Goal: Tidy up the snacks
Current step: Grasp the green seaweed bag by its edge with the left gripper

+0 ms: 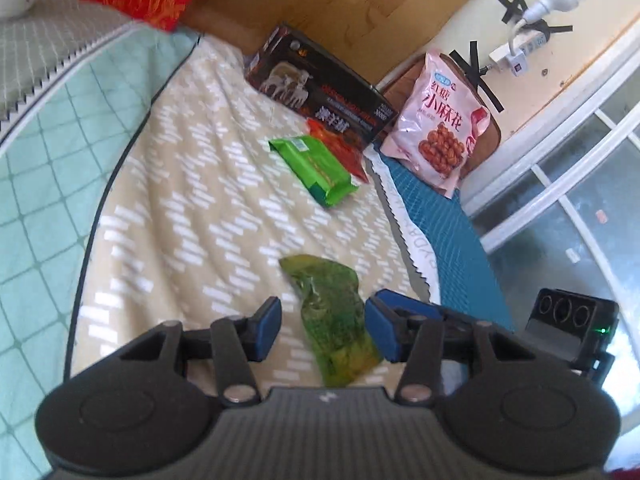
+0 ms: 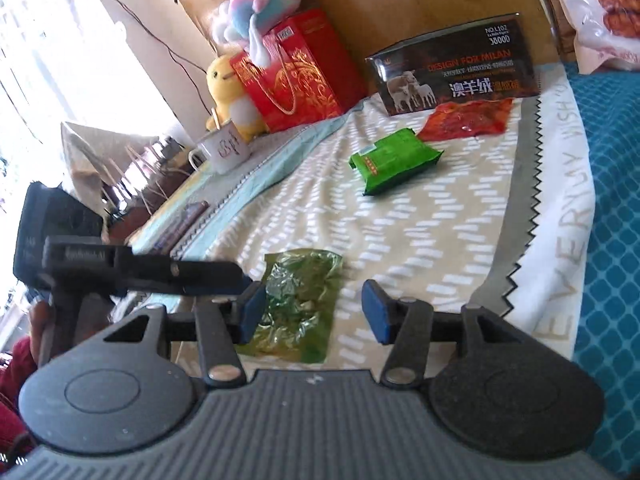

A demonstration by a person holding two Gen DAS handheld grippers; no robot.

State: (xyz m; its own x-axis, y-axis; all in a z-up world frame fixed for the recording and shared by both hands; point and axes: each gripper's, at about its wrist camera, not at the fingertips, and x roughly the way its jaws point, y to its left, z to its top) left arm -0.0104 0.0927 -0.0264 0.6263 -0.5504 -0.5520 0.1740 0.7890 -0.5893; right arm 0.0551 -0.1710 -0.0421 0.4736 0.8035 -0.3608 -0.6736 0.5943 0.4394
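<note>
Lies flat on the patterned bed cover (image 2: 420, 232): a clear green snack packet (image 1: 336, 320), label unreadable. Between the parted, untouching pads of the left hand-held gripper (image 1: 322, 330); right hand-held gripper (image 2: 314, 310) likewise apart. Beyond: green pack (image 2: 394, 160), red pack (image 2: 468, 118), box (image 2: 456, 66) reading "DESIGN FOR MILAN". Open cover between.

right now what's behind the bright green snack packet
A red snack pouch lies just behind the bright green packet, its near corner hidden by the packet in the left wrist view. Behind that stands a dark box with sheep printed on it.
</note>
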